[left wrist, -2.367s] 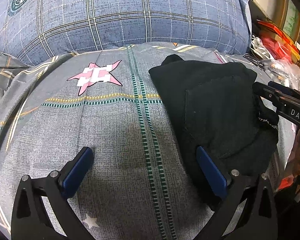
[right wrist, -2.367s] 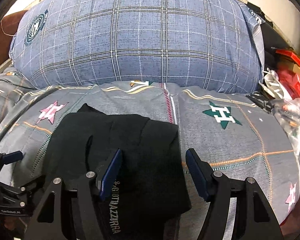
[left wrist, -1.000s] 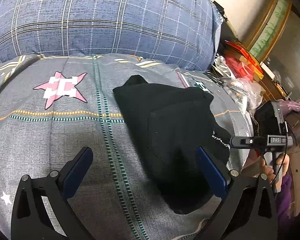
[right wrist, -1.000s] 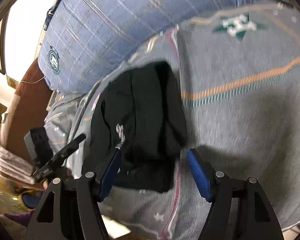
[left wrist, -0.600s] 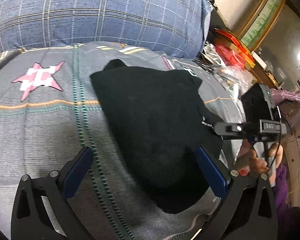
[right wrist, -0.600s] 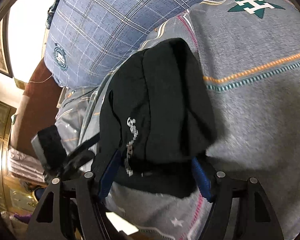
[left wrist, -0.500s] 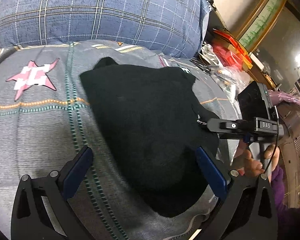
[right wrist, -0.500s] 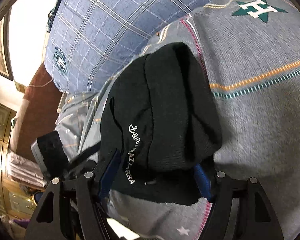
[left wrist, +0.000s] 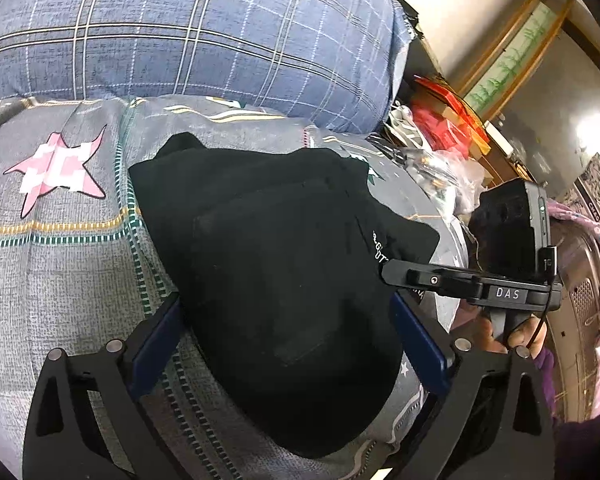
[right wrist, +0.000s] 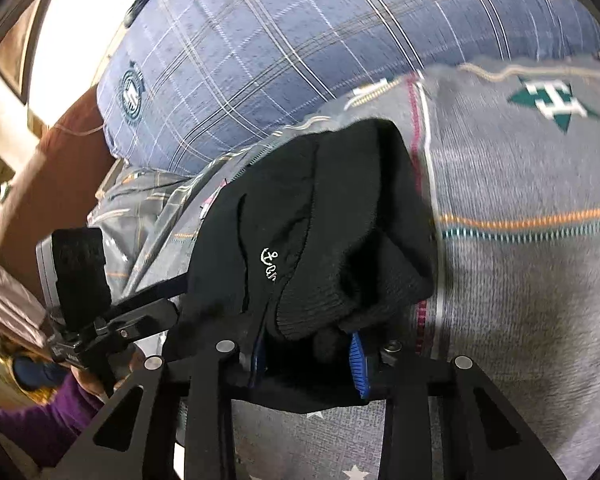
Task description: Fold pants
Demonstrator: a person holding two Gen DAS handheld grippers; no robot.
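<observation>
Since a second ago our right gripper [right wrist: 308,354] has slid over the folded black knit pants [left wrist: 276,264] on the grey patterned bedspread [left wrist: 60,264] — jaws closing on the bunched edge. Left gripper [left wrist: 288,336] gapes wide. Soft, light, floppy — we'd pinch all layers together.
</observation>
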